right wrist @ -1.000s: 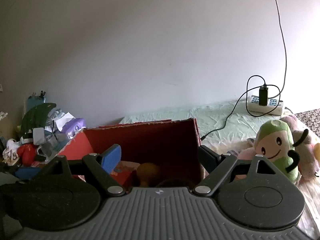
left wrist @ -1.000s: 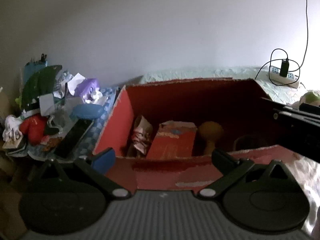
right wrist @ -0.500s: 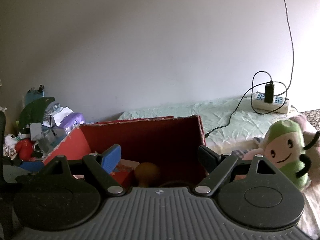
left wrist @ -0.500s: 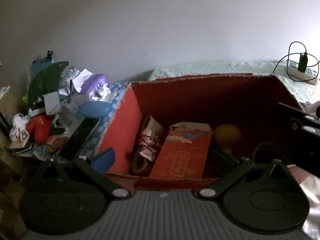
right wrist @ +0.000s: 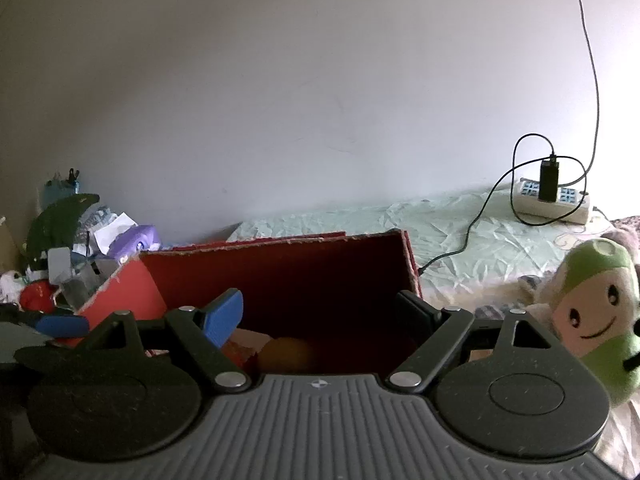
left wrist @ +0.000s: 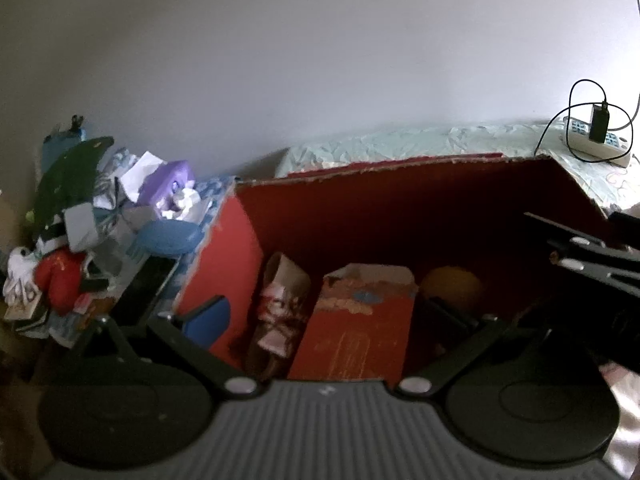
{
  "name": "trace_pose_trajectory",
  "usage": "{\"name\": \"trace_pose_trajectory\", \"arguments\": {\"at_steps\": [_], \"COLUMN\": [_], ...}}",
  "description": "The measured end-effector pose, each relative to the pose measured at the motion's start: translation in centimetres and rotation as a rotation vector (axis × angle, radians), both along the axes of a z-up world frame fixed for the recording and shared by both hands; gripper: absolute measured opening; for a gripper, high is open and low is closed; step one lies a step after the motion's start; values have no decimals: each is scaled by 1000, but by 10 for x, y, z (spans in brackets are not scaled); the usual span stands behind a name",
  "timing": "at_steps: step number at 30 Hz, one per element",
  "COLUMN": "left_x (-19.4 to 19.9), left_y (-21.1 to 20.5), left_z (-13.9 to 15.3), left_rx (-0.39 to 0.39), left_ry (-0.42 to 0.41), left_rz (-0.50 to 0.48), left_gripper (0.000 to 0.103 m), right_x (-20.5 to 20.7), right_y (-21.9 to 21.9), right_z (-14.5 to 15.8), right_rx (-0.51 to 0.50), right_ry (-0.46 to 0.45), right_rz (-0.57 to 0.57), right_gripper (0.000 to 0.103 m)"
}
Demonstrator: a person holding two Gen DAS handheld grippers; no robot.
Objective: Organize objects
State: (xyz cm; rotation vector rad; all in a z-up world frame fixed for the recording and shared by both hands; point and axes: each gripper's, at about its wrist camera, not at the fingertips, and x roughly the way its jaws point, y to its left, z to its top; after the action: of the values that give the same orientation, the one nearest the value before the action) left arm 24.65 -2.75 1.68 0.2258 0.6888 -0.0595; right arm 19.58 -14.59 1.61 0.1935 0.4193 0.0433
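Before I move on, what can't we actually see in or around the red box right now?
- Red box floor, right end: left wrist view, deep shadow plus the right gripper crossing it.
- Orange round object: right wrist view, lower part cut off by the gripper body.
- Left clutter pile: too jumbled to separate items.

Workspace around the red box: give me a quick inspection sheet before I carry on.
Surface: pale green crumpled sheet under and behind the box.
Job's things: open red box holding a red packet, a patterned wrapped item and a yellow-orange round object.
Clutter: mixed pile left of the box, with a purple pack and a red toy; green plush toy to the right.
Grippers: left gripper and right gripper both open over the box, fingers holding nothing.
Cables: black cable and charger at a white power strip.
Surroundings: plain white wall.
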Motion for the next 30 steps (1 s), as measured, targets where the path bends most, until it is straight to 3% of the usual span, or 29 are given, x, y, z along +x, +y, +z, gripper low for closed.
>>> {"name": "trace_pose_trajectory", "arguments": {"at_steps": [10,16,30], "left_x": [29,36,37], "left_y": [-10,-4,6], "left_z": [-3,-19,-20], "left_rx": [-15,-27,12], "left_ry": [3,67,36], "left_rz": [-3,1,52], "left_gripper": [103,103,103], "right_x": [23,26,27], "right_y": [9,15,14], "right_z": [5,-6,-10], "right_rx": [-19,-27,-30], "right_ry": [23,63,53], "right_rz": [22,25,8], "right_gripper": [86,86,85]}}
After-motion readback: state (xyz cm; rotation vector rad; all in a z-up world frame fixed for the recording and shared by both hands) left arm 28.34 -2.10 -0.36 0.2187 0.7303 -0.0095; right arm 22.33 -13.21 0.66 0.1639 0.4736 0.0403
